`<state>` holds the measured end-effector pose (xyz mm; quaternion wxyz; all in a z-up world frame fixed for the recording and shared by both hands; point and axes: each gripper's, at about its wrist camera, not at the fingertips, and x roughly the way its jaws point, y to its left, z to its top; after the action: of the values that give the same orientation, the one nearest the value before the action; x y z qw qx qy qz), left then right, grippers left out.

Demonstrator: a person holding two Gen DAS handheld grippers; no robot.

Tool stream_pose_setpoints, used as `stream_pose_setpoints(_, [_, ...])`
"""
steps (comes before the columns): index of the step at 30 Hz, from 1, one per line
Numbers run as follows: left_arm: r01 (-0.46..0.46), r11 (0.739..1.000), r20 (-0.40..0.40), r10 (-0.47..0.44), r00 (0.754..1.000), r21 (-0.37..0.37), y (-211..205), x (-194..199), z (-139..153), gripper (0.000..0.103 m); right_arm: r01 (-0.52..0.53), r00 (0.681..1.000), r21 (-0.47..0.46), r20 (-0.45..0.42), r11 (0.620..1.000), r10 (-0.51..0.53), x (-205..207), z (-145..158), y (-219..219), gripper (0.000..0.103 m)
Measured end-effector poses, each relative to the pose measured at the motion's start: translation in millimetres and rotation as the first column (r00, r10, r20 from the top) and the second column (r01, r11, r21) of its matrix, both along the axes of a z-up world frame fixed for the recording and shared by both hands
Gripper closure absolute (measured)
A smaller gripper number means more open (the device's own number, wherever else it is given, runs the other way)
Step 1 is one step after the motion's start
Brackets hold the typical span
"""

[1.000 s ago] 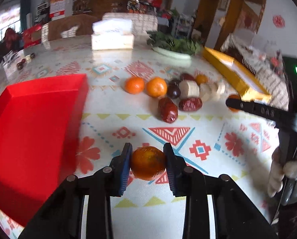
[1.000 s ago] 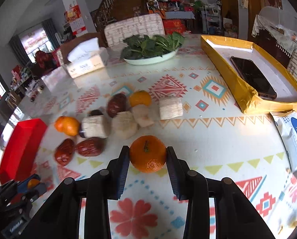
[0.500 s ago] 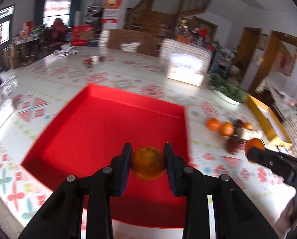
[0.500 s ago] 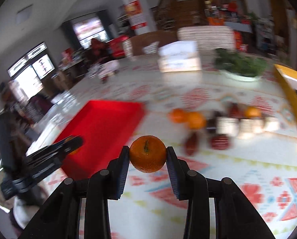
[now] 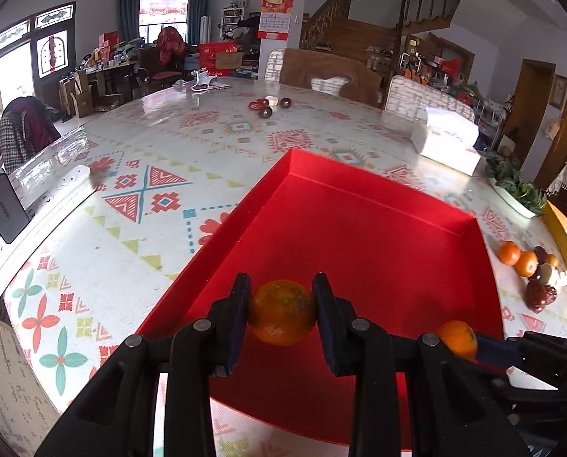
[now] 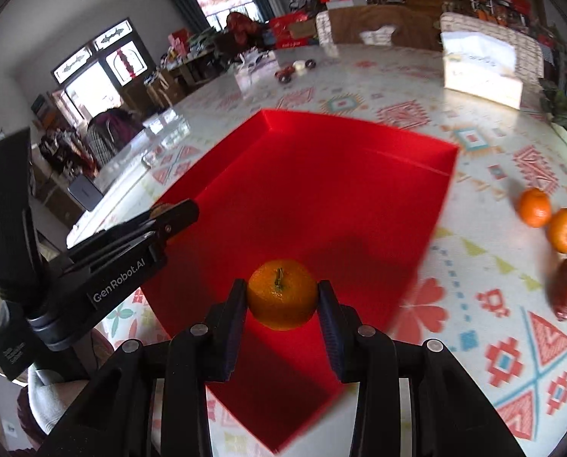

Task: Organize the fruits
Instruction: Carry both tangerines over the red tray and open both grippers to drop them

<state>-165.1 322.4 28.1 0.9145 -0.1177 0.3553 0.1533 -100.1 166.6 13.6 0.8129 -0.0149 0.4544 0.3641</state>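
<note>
Two mandarins were in transit. The darker mandarin (image 5: 282,312) sat pinched between the pads of the left tongs (image 5: 282,314), held above the near part of the red tray (image 5: 359,190). The stemmed mandarin (image 6: 282,294) was likewise clamped in the right tongs (image 6: 282,297), over the tray's near corner, stem facing the camera. The tray floor appeared bare. The two tools stood close, side by side over the tray.

Judgement: the step in hand was depositing both fruits. Good practice would be to lower each mandarin until it nearly rests on the tray floor before easing the pads apart, since round fruit released from height may roll against the low wall or out. Placing them apart would prevent collision between the tools.

Remaining fruit (image 5: 531,270), mandarins and red dates among it, lay on the patterned tabletop (image 5: 150,190) beyond the tray's right wall.
</note>
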Motion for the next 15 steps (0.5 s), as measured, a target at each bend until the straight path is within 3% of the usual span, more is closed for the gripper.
stream_pose_setpoints(4, [-0.007, 1.000, -0.004, 0.007, 1.000, -0.001, 4, 2, -3, 0.070, -0.004, 1.000, -0.018, 0.005, 1.000, 0.004, 0, -2, 9, 0.061])
stream_pose_setpoints(8, [-0.020, 1.000, 0.003, 0.020, 1.000, 0.024, 4, 0, 0, 0.055, 0.001, 1.000, -0.015, 0.005, 1.000, -0.001, 1, -1, 10, 0.061])
stream_pose_setpoints(12, [-0.025, 0.998, 0.014, 0.024, 1.000, 0.057, 1, -3, 6, 0.047, 0.008, 1.000, -0.007, 0.015, 1.000, -0.008, -1, 5, 7, 0.052])
stream_pose_setpoints(15, [-0.024, 0.997, 0.020, 0.022, 1.000, 0.077, -5, -6, 13, 0.045, 0.010, 0.999, 0.003, 0.033, 1.000, -0.010, -4, 10, 5, 0.051])
